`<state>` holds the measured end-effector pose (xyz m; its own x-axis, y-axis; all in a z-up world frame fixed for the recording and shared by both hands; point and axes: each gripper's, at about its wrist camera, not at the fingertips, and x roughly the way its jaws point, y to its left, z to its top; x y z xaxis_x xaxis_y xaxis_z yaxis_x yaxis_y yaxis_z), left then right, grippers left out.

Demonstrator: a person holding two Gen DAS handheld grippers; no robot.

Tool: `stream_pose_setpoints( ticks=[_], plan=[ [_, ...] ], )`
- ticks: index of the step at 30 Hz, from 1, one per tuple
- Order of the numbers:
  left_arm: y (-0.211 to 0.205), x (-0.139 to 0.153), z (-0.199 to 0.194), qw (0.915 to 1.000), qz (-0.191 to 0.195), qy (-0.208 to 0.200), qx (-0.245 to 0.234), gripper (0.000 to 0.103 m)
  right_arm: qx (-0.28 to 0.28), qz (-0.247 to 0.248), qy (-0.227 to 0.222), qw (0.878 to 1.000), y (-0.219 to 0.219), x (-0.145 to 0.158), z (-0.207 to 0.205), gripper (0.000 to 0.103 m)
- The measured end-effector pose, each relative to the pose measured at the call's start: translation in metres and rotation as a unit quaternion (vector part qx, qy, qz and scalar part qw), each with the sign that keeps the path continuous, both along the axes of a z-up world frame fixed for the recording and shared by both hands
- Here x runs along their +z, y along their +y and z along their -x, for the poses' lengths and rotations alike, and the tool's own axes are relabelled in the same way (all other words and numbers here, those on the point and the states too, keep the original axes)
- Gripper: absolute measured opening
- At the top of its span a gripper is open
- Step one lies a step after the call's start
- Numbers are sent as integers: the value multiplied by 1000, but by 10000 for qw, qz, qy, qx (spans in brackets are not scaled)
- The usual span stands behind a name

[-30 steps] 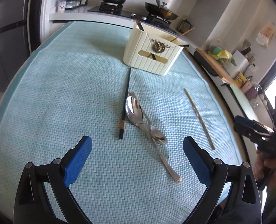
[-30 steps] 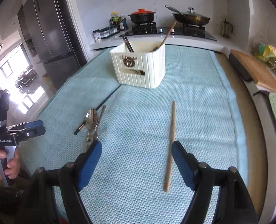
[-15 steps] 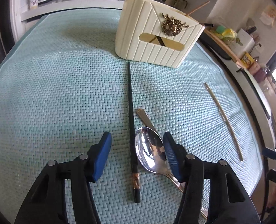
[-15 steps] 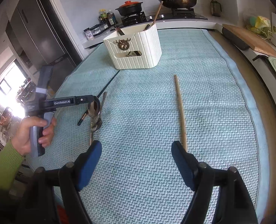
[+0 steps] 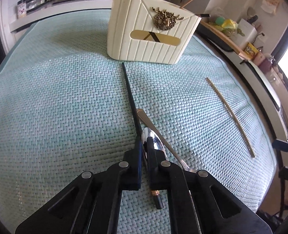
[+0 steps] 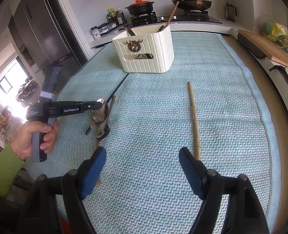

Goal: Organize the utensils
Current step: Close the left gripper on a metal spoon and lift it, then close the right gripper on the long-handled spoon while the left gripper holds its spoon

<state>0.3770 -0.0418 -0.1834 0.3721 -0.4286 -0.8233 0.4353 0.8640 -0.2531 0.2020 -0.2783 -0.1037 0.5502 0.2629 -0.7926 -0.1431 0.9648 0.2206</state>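
The spoon (image 5: pixel 153 142) is being pinched at its bowl by the left gripper (image 5: pixel 144 146), beside the black chopstick (image 5: pixel 130 95) on the mat (image 5: pixel 56 107). The right gripper (image 6: pixel 142 167) is being held spread. Utensils are being kept in the cream holder (image 6: pixel 149 50).

Teal woven mat (image 5: pixel 66 97) under utensils

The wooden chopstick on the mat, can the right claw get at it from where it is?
Probably yes. The right claw is open, and the wooden chopstick lies alone on the mat, its near end just beside the claw's right finger, with nothing on it.
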Motion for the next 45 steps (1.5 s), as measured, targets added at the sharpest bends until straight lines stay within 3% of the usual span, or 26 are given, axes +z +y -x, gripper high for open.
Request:
stream_pose_setpoints(
  ticks=[7, 13, 17, 23, 24, 25, 26, 30, 35, 38, 42, 45],
  plan=[
    [42, 18, 31, 9986, 373, -139, 348, 1, 464, 65, 285, 9985, 30, -24, -9, 77],
    [92, 30, 62, 9933, 562, -272, 969, 1, 1038, -392, 695, 9914, 71, -49, -30, 44],
    [120, 35, 75, 9883, 707, -332, 1306, 1, 703, -1096, 1102, 9853, 80, -71, -50, 41],
    [133, 34, 82, 9852, 854, -362, 1440, 1, -48, -1793, 1281, 9754, 76, -82, -66, 39],
    [134, 33, 82, 9852, 860, -360, 1439, 1, -88, -1784, 1273, 9757, 78, -83, -67, 38],
    [134, 31, 82, 9852, 862, -350, 1438, 1, -104, -1649, 1240, 9784, 81, -82, -68, 32],
    [134, 29, 81, 9853, 859, -330, 1439, 1, -125, -1421, 1201, 9825, 87, -81, -69, 20],
    [139, 25, 84, 9851, 871, -259, 1458, 1, -312, -1190, 1101, 9863, 95, -82, -74, 4],
    [162, 23, 87, 9827, 979, -74, 1572, 2, -368, -1213, 961, 9873, 92, -76, -70, 2],
    [168, 15, 84, 9864, 841, 94, 1412, 11, -427, -1103, 834, 9895, 84, -72, -66, 3],
    [161, 0, 81, 9901, 825, 349, 1082, 32, -476, -1051, 799, 9901, 68, -70, -63, 3],
    [150, -11, 77, 9921, 644, 440, 986, 32, -526, -1038, 775, 9902, 59, -72, -62, 2]
  ],
)
